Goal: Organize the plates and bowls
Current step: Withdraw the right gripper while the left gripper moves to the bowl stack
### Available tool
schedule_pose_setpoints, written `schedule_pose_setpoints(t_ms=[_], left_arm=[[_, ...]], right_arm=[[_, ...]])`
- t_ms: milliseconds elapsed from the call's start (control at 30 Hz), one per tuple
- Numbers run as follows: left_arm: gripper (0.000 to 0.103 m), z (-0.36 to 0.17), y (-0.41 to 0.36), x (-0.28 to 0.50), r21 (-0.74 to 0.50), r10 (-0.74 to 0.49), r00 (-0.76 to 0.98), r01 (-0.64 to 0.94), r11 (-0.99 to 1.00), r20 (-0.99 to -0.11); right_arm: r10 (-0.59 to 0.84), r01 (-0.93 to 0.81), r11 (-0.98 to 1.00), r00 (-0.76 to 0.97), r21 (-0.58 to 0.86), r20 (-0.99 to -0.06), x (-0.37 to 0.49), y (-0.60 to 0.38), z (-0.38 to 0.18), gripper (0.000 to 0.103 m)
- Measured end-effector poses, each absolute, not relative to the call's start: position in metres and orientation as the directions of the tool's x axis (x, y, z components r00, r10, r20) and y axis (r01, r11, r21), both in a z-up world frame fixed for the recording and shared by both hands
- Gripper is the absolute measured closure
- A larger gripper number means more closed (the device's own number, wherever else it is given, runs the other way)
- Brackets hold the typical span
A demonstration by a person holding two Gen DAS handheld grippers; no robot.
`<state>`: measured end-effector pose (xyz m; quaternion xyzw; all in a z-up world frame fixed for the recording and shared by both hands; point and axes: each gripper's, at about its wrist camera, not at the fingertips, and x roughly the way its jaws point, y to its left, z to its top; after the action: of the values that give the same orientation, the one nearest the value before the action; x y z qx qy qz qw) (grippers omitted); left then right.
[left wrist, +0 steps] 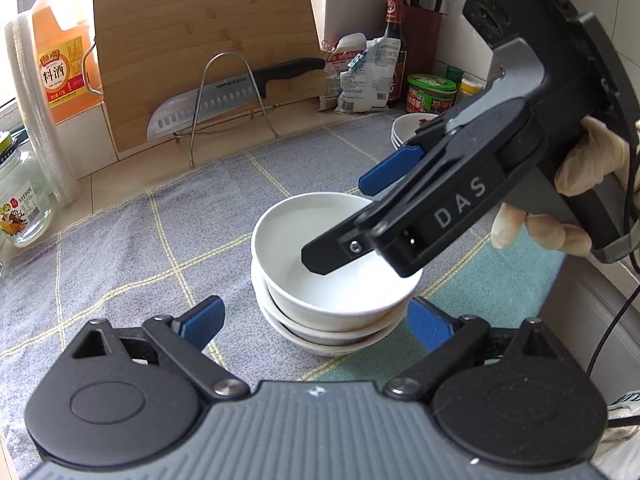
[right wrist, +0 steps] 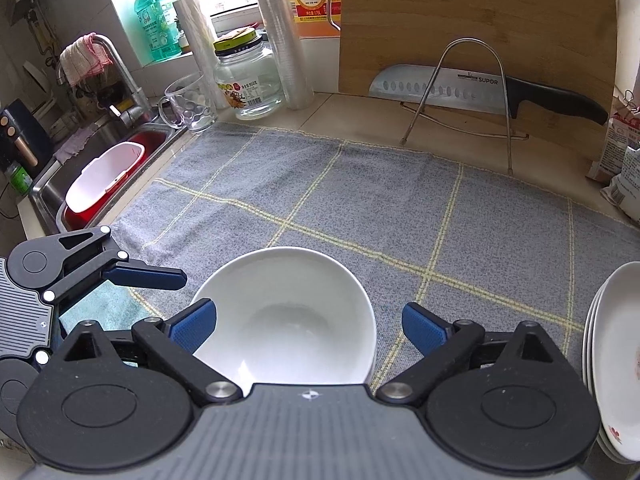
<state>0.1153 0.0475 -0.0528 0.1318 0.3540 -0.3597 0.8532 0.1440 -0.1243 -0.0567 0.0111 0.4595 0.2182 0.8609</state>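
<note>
Jaws wide on both grippers, gripping nothing, over stacked white bowls [left wrist: 334, 272] on a grey checked cloth [right wrist: 360, 200].

Left gripper [left wrist: 316, 320] spread either side of the stack, near the cloth's front edge, apparently clear of the rim. Right gripper [right wrist: 308, 326] spread above the top bowl [right wrist: 286, 320], one pad just over its rim. Stacked plates [right wrist: 616, 360] at the surface's right edge. Knife [right wrist: 480, 92] in a wire rack before a leaning cutting board [right wrist: 472, 20] along the back edge.
</note>
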Motion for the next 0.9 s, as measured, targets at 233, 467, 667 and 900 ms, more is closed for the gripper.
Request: schedule_pose_setpoints(t_ms=[233,467,667,900], left_arm=[[0.006,-0.041,0.036,0.109,-0.039,-0.615,0.472,0.773,0.633,-0.632],[0.006,-0.051,0.026,0.117,-0.055,-0.608,0.439,0.780,0.623,-0.661],[0.006,-0.041,0.038,0.113,-0.033,-0.597,0.476,0.763,0.645,-0.646],[0.005,-0.036,0.063,0.109,-0.010,-0.531,0.548,0.690,0.724,-0.647]], right_arm=[[0.351,-0.305,0.929,0.544,0.210,-0.762,0.135,-0.138,-0.051,0.000],[0.302,-0.231,0.952,0.581,0.203,-0.756,0.125,-0.160,-0.049,0.000],[0.274,-0.220,0.959,0.577,0.177,-0.769,0.114,-0.164,-0.055,0.000],[0.294,-0.271,0.949,0.577,0.161,-0.762,0.101,-0.171,-0.051,0.000]])
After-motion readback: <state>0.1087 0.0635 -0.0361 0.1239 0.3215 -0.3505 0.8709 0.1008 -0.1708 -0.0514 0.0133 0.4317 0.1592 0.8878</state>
